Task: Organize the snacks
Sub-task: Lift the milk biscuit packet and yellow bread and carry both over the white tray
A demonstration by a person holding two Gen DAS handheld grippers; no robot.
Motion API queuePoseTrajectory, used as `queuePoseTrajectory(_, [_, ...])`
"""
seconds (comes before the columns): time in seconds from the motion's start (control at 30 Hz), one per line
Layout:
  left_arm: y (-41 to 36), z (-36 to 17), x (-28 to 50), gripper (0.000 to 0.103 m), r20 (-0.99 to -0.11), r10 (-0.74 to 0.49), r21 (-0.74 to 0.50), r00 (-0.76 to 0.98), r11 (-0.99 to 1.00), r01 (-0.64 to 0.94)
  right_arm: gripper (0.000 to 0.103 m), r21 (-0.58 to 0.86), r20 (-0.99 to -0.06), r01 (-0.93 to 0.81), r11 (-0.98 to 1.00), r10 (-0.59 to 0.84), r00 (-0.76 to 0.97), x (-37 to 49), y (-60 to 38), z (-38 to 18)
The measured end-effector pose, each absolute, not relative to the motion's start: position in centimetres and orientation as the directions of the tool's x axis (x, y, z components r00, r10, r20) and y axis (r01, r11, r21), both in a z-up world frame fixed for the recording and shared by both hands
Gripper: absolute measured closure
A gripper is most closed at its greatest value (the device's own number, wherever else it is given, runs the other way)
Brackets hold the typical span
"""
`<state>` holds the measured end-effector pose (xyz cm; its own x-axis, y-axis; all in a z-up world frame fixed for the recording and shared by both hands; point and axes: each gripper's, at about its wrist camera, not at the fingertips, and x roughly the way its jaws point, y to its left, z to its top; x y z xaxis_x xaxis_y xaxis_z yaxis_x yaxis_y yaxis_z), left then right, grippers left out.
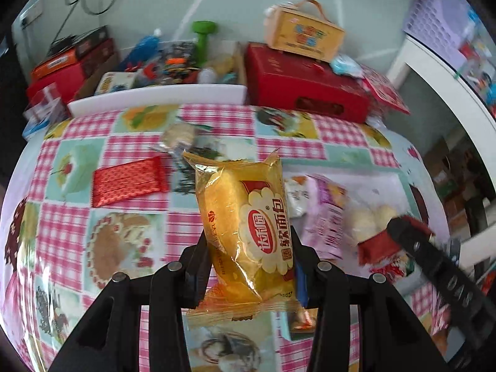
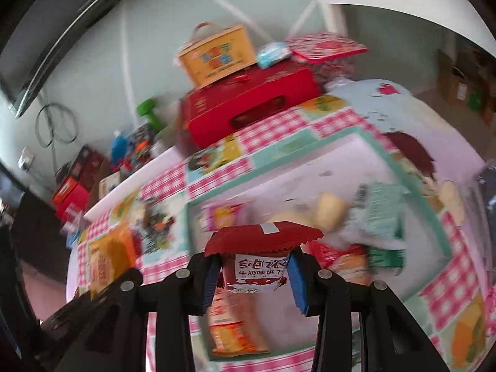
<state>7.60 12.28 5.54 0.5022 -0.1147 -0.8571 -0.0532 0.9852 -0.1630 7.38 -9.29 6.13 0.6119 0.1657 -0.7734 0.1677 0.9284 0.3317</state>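
While we lift both snacks clear over the table [image 1: 62,241], our left gripper [image 1: 251,266] pinches the yellow bread pack [image 1: 245,232]; our right gripper [image 2: 252,276] clamps a red biscuit packet [image 2: 260,266], seemingly bound for the white tray [image 2: 310,167].

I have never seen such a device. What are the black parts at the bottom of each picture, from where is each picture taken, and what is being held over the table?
There is no robot here. A person carries one hand-held gripper in each hand, and a fisheye camera on each looks forward along its two black fingers, so the pictures bend at the edges.

In the left camera's picture, the left hand-held gripper is shut on a yellow bread packet. In the right camera's picture, the right hand-held gripper is shut on a red biscuit packet.

Below lies a table with a pink checked tablecloth. On it are a shiny red packet, a white tray holding several snacks, and at the far end a red box with a yellow carry box on top.
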Motion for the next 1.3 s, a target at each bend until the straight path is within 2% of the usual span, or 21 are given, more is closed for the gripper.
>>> queuePoseTrajectory(0.43, [9.4, 3.8, 10.7, 0.058, -0.872, -0.119, -0.125, 0.474, 0.992, 0.019, 0.061, 0.332, -0.792, 0.229, 0.915, 0.139, 0.595, 8.4, -12.1, 4.6])
queuePoseTrajectory(0.8, [7.9, 1.1, 13.3, 0.058, -0.886, -0.177, -0.164, 0.428, 0.984, 0.068, 0.061, 0.322, -0.798, 0.226, 0.919, 0.135, 0.588, 9.1, -12.2, 4.0])
queuePoseTrajectory(1.3, [4.9, -0.3, 14.1, 0.058, -0.897, -0.197, -0.162, 0.396, 0.979, 0.121, 0.061, 0.275, -0.815, 0.231, 0.933, 0.099, 0.571, 9.4, -12.4, 3.1])
